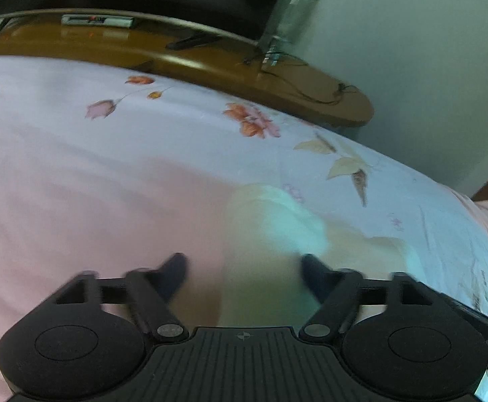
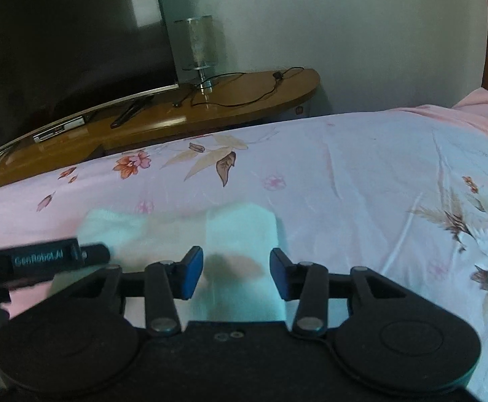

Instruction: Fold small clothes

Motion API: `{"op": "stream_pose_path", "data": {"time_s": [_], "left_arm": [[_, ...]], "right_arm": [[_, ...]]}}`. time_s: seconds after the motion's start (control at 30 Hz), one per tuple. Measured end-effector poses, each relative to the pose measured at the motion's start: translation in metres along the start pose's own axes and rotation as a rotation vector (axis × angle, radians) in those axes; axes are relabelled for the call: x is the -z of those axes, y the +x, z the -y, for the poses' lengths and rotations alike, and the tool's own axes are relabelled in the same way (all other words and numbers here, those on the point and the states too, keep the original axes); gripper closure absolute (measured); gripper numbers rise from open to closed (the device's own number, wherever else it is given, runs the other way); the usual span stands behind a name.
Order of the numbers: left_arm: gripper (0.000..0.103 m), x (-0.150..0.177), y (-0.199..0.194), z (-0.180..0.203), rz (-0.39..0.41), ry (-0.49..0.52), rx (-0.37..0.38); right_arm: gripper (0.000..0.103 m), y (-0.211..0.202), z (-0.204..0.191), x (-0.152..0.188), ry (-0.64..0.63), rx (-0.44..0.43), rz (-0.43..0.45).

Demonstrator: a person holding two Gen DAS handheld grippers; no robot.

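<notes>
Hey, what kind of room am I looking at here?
Most likely a bedroom: a bed under a pink floral sheet, a large television on a wooden cabinet, and a small table lamp.

"GenRobot.AI" on left gripper body, white lettering.

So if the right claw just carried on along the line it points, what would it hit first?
Most likely the pale folded cloth lying on the floral bedsheet. The right claw is open with the cloth directly ahead between its fingers; how far off it is stays unclear.
</notes>
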State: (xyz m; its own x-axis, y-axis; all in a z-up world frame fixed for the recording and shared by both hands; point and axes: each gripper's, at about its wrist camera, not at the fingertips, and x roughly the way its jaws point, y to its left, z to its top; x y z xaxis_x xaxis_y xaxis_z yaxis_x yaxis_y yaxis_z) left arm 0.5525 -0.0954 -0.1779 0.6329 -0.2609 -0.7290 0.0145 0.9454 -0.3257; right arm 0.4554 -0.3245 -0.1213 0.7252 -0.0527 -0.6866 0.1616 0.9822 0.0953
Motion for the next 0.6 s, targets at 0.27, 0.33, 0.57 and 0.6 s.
{"op": "stream_pose_path", "data": {"time_s": [0.27, 0.33, 0.57, 0.6], "left_arm": [[0.02, 0.011, -0.014, -0.001, 0.021, 0.019, 0.005], [0.02, 0.021, -0.026, 0.001, 0.029, 0.053, 0.014], [0.02, 0.052, -0.055, 0.001, 0.011, 0.102, 0.031], [0.02, 0.056, -0.058, -0.001, 0.005, 0.099, 0.036]], "right_arm": [[0.058, 0.008, 0.003, 0.006, -0.007, 0.023, -0.052], [0.058, -0.012, 0.004, 0.01, -0.001, 0.003, -0.024], [0.058, -0.059, -0.003, 0.039, -0.021, -0.027, -0.007], [0.058, -0.063, -0.003, 0.044, -0.022, -0.018, -0.011]]}}
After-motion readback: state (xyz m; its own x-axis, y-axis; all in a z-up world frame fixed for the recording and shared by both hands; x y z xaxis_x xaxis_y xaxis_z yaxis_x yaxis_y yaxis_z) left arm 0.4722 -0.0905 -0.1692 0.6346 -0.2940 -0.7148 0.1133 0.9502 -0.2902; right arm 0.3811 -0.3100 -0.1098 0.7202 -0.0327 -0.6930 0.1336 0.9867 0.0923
